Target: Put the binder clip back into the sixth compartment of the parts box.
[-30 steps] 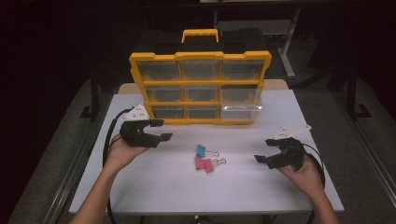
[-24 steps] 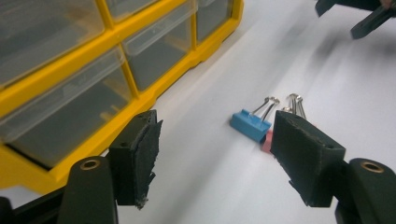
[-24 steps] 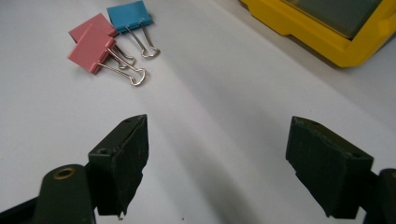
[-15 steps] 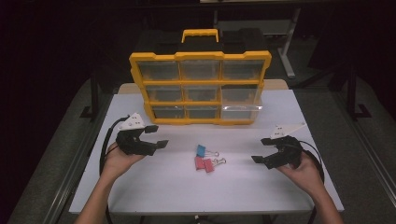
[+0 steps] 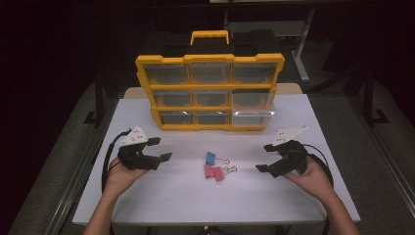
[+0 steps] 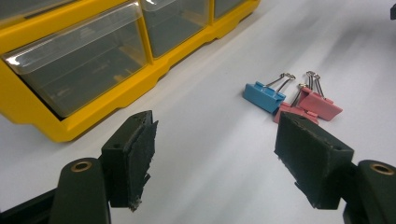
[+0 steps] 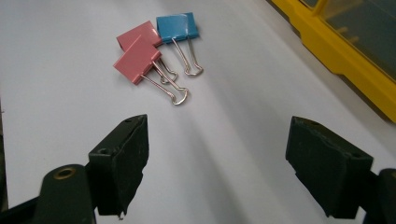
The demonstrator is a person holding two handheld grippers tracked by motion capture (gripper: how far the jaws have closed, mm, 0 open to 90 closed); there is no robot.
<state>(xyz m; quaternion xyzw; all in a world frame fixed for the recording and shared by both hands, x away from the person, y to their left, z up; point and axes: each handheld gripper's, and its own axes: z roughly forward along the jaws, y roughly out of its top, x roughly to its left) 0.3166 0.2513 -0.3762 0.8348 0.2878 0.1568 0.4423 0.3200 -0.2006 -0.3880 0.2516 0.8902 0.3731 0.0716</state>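
Three binder clips lie together mid-table: a blue clip (image 5: 211, 157) (image 6: 264, 95) (image 7: 177, 25) and two pink clips (image 5: 213, 172) (image 6: 320, 103) (image 7: 137, 58), one overlapping the other. My left gripper (image 5: 163, 149) (image 6: 215, 123) hovers low at the left and points toward the clips. Its jaws have just been opening, they stand open, and nothing is between them. My right gripper (image 5: 263, 157) (image 7: 219, 126) faces the clips from the right, open and empty. Both grippers are a short way from the clips.
A yellow organizer (image 5: 210, 93) (image 6: 93, 100) (image 7: 355, 60) with clear drawers and a top handle stands upright at the back of the white table (image 5: 195, 200). Its bottom right drawer (image 5: 252, 116) seems slightly pulled out. Dark floor surrounds the table.
My left gripper has moved left and lower, toward the near edge, and its jaws have widened. My right gripper has shifted a little left toward the clips. The clips have not moved.
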